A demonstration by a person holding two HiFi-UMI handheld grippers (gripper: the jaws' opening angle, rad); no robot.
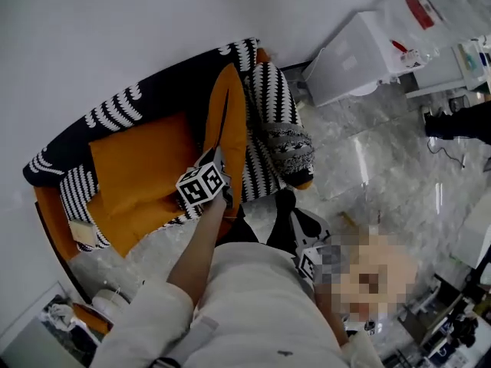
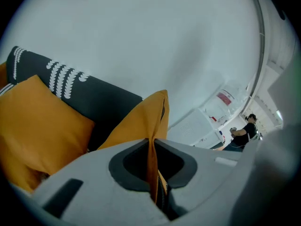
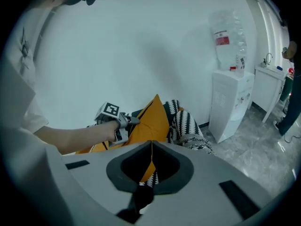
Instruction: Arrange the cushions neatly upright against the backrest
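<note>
**Head view.**
- Sofa point(image 1: 115, 110): black-and-white patterned upholstery, set against a white wall.
- Upright orange cushion point(image 1: 230, 117): stands on edge at mid-seat, with its top toward the backrest point(image 1: 165, 90).
- Left gripper point(image 1: 221, 192): at the near lower edge of that cushion.
- Second orange cushion point(image 1: 138, 171): lies flat on the seat, just left of the first.
- Grey patterned cushion point(image 1: 290, 150): slumped at the right end of the sofa.
- Water dispenser point(image 1: 349, 60): stands on the marble floor point(image 1: 383, 159), beyond the right end of the sofa.

**Left gripper view.**
- Jaws: clamped on the edge of the upright orange cushion, whose fabric rises from between them.
- Second orange cushion: at lower left, in front of the backrest.
- Person point(image 2: 243, 134): stands far off at the right.

**Right gripper view.**
- Right gripper point(image 3: 151, 160): jaws pressed together with nothing held, well apart from the sofa.
- Left gripper: ahead, fastened on the upright orange cushion.
- Grey patterned cushion: to the right of the upright orange cushion.
- Water dispenser: further right, with a bottle on top.
</note>
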